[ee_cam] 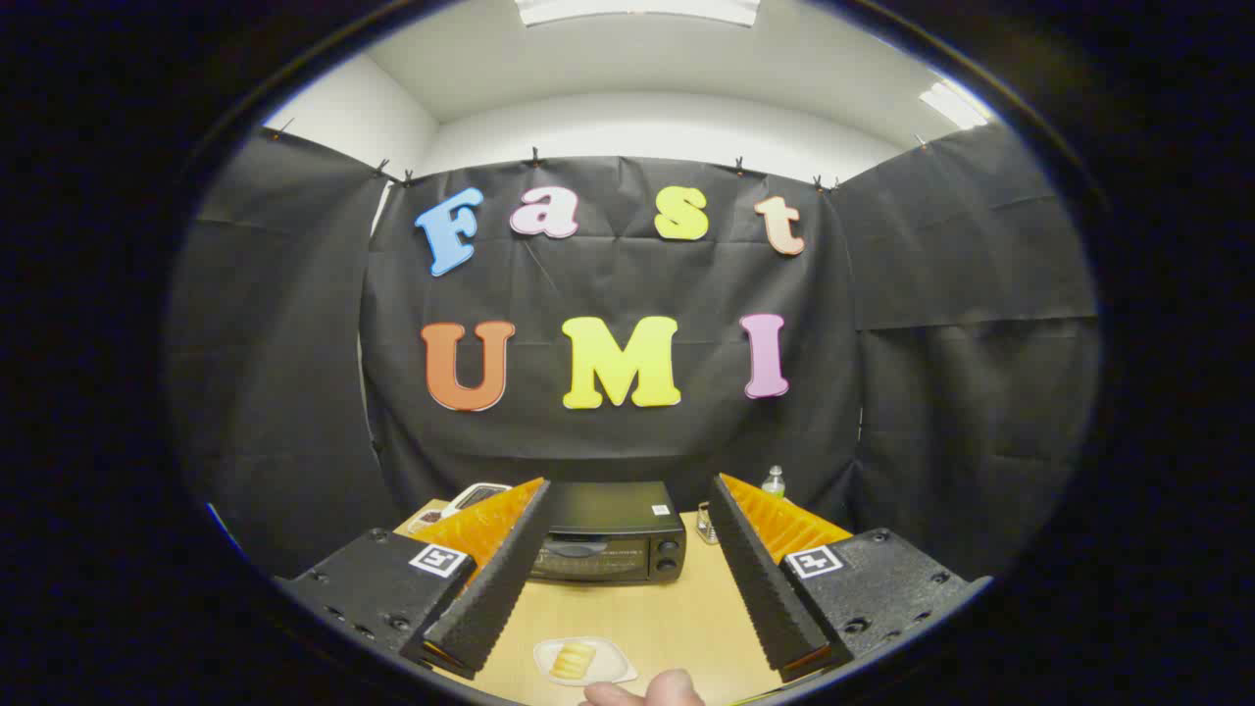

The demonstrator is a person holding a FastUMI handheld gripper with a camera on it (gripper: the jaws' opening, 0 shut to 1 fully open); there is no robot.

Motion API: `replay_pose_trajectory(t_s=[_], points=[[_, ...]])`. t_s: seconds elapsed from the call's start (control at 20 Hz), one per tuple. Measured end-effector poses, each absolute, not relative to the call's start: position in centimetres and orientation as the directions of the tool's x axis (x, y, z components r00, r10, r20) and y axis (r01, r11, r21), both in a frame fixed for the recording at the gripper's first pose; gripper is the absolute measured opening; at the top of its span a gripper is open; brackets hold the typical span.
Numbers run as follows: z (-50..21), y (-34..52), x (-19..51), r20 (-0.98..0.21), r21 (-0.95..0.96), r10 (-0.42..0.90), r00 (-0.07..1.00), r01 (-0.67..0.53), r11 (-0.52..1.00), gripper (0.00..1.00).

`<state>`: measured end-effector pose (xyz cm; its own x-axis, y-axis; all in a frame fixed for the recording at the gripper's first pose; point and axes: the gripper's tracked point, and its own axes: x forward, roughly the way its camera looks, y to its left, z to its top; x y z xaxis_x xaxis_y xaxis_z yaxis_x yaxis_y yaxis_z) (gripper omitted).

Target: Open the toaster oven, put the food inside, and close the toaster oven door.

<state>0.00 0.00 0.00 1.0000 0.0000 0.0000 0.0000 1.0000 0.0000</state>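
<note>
Worktop: smooth, matt, wood-look. Toaster oven: glossy glass door, satin metal shell. Hand-held gripper fingers, spread wide: rough ribbed faces.

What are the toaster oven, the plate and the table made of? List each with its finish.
Toaster oven: probably painted metal, satin black, with a dark glass-like door, shut.
Plate: pale, smooth, ceramic or plastic; cannot tell which.
Table: light wood or laminate, matte.
The open claw holds nothing.

I count one toaster oven on the surface, one white plate with one yellow piece of food, and one small bottle. My claw has two fingers, standing wide apart. One hand I see also.
</note>
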Motion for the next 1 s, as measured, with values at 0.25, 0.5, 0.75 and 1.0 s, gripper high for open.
replay_pose_trajectory(t_s=[0.25, 0.5, 0.75, 1.0], points=[[1.8, -1.0, -0.6, 0.051, -0.017, -0.004, 0.999, 0.005, 1.0, 1.0], [2.5, -1.4, -0.9, 0.074, -0.009, 0.0, 0.997, 0.001, 1.0, 1.0], [2.2, -1.9, -0.7, 0.063, 0.015, -0.008, 0.998, 0.007, 1.0, 1.0], [1.8, -1.4, -0.1, 0.036, 0.034, 0.005, 0.999, -0.007, 0.999, 1.0]])
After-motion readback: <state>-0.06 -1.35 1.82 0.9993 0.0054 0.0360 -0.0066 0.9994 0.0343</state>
